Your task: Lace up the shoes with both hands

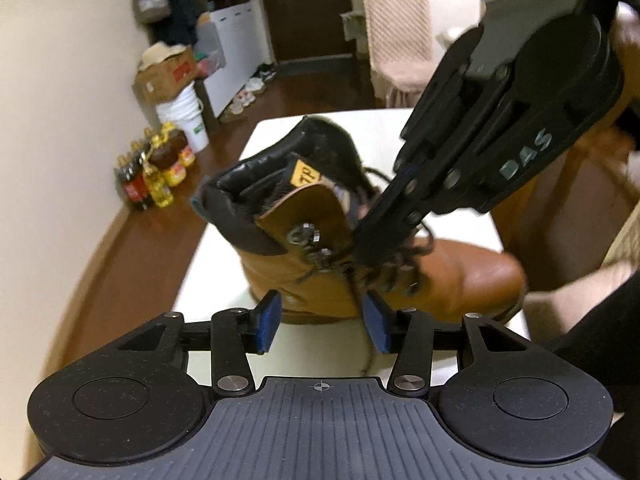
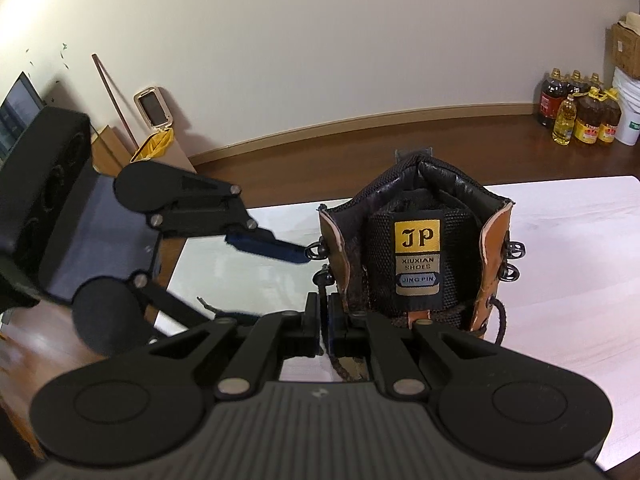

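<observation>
A tan leather boot (image 1: pixel 460 280) with a black padded collar stands on the white table (image 1: pixel 216 264). Its yellow-labelled tongue (image 2: pixel 416 236) faces the right wrist camera. My right gripper (image 2: pixel 326 320) is shut on a brown lace (image 2: pixel 340 366) at the boot's front. In the left wrist view the right gripper (image 1: pixel 372 250) reaches down from the upper right onto the laces below the metal hooks (image 1: pixel 306 236). My left gripper (image 1: pixel 323 322) is open beside the boot's side. A lace strand (image 1: pixel 362 312) hangs close to its right pad, and no pad presses on it.
Oil and soda bottles (image 1: pixel 156 176), a white bucket (image 1: pixel 184 116) and a cardboard box (image 1: pixel 168 76) stand on the wooden floor by the wall. A chair with a pink cover (image 1: pixel 400 36) is beyond the table. A bin with a yellow bag (image 2: pixel 154 136) stands at the left.
</observation>
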{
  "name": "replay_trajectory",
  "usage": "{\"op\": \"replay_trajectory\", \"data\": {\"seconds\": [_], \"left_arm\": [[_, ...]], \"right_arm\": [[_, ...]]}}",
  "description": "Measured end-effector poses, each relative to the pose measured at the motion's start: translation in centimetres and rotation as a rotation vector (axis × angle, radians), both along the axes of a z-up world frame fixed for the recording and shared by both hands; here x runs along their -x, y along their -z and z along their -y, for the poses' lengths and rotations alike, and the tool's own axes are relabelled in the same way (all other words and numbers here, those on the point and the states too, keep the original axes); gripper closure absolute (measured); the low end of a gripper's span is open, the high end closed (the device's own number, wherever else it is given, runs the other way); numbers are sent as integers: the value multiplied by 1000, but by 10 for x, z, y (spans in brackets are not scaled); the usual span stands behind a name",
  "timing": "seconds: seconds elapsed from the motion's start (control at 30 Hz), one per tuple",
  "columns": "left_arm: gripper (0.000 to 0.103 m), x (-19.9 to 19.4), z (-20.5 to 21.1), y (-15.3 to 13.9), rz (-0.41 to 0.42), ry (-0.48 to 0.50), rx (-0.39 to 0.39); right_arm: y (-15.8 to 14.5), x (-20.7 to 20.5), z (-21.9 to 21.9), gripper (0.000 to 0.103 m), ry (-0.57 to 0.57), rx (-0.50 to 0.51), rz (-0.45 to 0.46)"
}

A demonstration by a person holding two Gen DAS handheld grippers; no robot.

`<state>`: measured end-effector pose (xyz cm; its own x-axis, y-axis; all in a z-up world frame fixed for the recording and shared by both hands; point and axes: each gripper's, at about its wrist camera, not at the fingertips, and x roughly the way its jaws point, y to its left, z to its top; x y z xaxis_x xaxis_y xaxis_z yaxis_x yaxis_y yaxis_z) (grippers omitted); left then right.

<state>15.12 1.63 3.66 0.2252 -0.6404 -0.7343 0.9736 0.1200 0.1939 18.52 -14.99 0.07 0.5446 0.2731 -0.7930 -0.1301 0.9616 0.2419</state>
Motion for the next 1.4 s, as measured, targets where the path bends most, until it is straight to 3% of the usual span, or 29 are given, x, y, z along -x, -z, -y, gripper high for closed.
{"op": "replay_trajectory", "data": {"seconds": [0.23, 0.3, 0.43, 0.53, 0.63, 0.8, 0.9, 1.1, 1.23, 1.3, 1.4], "left_arm": [[75, 9, 9, 6, 146, 158, -47], [78, 12, 11, 8, 167, 173, -48], [95, 17, 16, 8, 211, 183, -42], [101, 23, 19, 11, 201, 175, -68], [101, 23, 17, 12, 158, 130, -86], [101, 15, -2, 27, 63, -46, -134], [101, 12, -28, 48, -6, -166, -202], [103, 15, -55, 70, -69, -242, -288], [103, 23, -61, 70, -111, -262, -267], [103, 22, -63, 68, -101, -279, -262], [93, 20, -66, 70, -66, -290, -281]], "right_arm": [[0, -1, 0, 98, 14, -1, -7], [1, -1, 0, 98, 19, -2, -10], [2, -2, 0, 98, 28, -9, -13], [1, -3, 0, 98, 32, -12, -12], [1, -4, 0, 98, 34, -17, -13], [-14, 8, 5, 94, 54, -37, 27], [-25, 22, 15, 89, 88, -32, 41], [-19, 39, 31, 88, 144, -27, -6], [-18, 42, 29, 88, 143, -38, -7], [-17, 43, 27, 88, 142, -45, -8], [-17, 47, 25, 88, 141, -52, -15]]}}
